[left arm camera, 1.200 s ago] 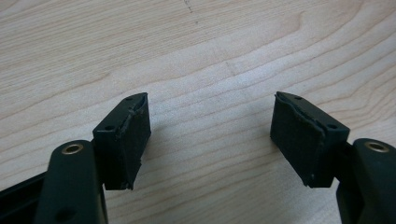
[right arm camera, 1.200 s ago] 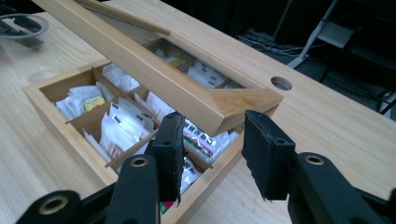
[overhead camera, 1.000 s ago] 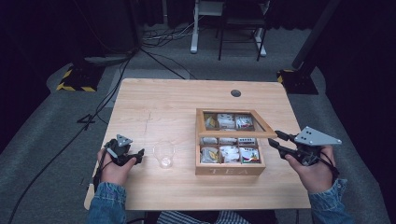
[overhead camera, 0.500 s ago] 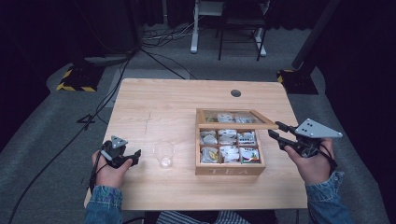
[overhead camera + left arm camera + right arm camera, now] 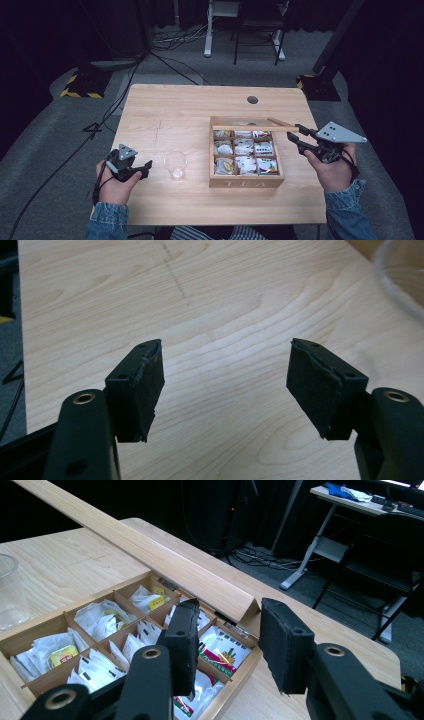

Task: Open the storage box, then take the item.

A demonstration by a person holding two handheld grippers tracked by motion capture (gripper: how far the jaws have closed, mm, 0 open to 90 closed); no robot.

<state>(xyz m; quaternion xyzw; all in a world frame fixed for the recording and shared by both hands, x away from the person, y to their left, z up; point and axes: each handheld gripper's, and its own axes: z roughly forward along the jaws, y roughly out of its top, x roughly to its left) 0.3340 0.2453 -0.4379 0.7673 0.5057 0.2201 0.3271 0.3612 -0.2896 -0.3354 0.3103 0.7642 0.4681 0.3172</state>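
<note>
While the lid [image 5: 250, 128] stood part-raised on its back-edge hinge, the wooden tea box [image 5: 245, 181] sat on the right half of the table [image 5: 170, 110], nearer the front edge, and it was not fully open. The sachets [image 5: 244, 148] lay in their compartments, all of them visible under the lifted edge and none taken out. The right gripper [image 5: 295, 134] was at the lid's right end. Its jaws were drawn in to a narrow gap with the lid's end corner at the tips, so it looked like a grip on that corner, though pad contact wasn't clear in the right gripper view. The left gripper [image 5: 146, 167] hung over bare wood near the front-left corner with its jaws wide and nothing between them. The clear glass [image 5: 175, 165] stood upright and empty between that gripper and the box, touching neither. My read was that opening was about halfway. What remained was to swing the lid fully back, pick a sachet, and probably get it into the glass.
</note>
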